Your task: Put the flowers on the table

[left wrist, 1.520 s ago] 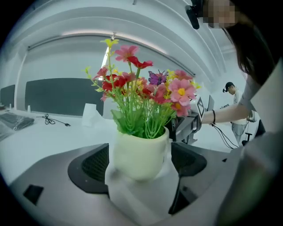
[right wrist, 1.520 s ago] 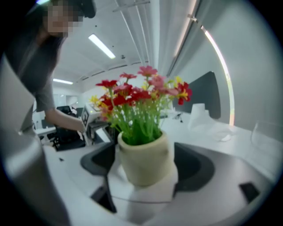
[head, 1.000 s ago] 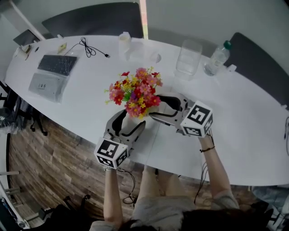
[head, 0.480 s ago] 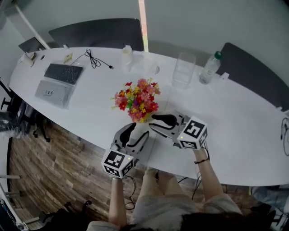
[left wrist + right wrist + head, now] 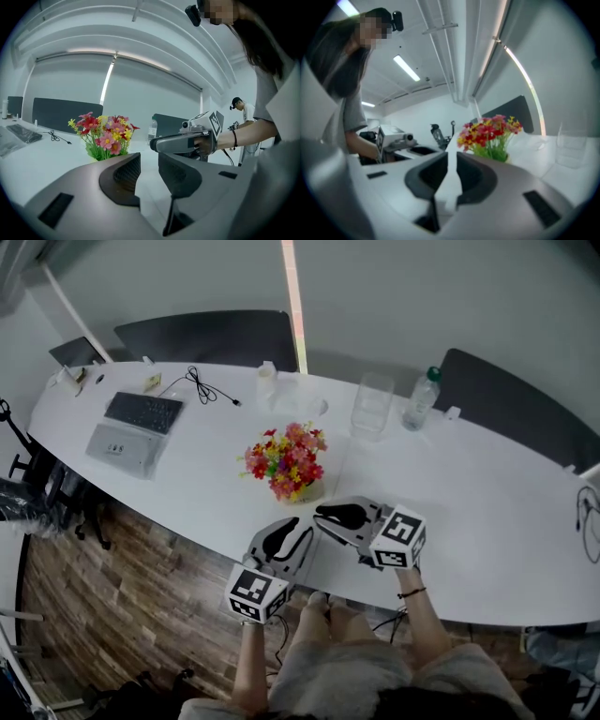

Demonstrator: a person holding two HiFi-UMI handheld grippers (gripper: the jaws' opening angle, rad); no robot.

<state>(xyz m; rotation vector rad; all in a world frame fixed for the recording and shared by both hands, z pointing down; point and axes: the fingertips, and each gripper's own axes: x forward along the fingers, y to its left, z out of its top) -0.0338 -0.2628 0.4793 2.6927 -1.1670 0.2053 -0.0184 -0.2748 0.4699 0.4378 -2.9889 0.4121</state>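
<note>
The bunch of red, pink and yellow flowers (image 5: 286, 462) stands upright in its small pot on the white table (image 5: 487, 521), with nothing touching it. Both grippers hang near the table's front edge, a short way in front of the pot. My left gripper (image 5: 298, 526) has just been closing; a clear gap remains between its jaws and nothing is in it (image 5: 149, 164). My right gripper (image 5: 323, 514) has also been closing, down to a narrow slit with nothing inside (image 5: 452, 161). The flowers (image 5: 104, 133) show beyond the left jaws, and the flowers (image 5: 490, 133) beyond the right jaws.
A keyboard (image 5: 142, 412), a grey device (image 5: 117, 448) and a black cable (image 5: 202, 387) lie at the far left. A clear glass vessel (image 5: 371, 406), a water bottle (image 5: 419, 397) and a small white bottle (image 5: 267, 383) stand behind the flowers. Dark chairs (image 5: 211, 334) line the far side.
Both grippers, which flanked the pot a second ago, have drawn back toward the table's near edge and their jaws have narrowed. The flowers stay where they stood.
</note>
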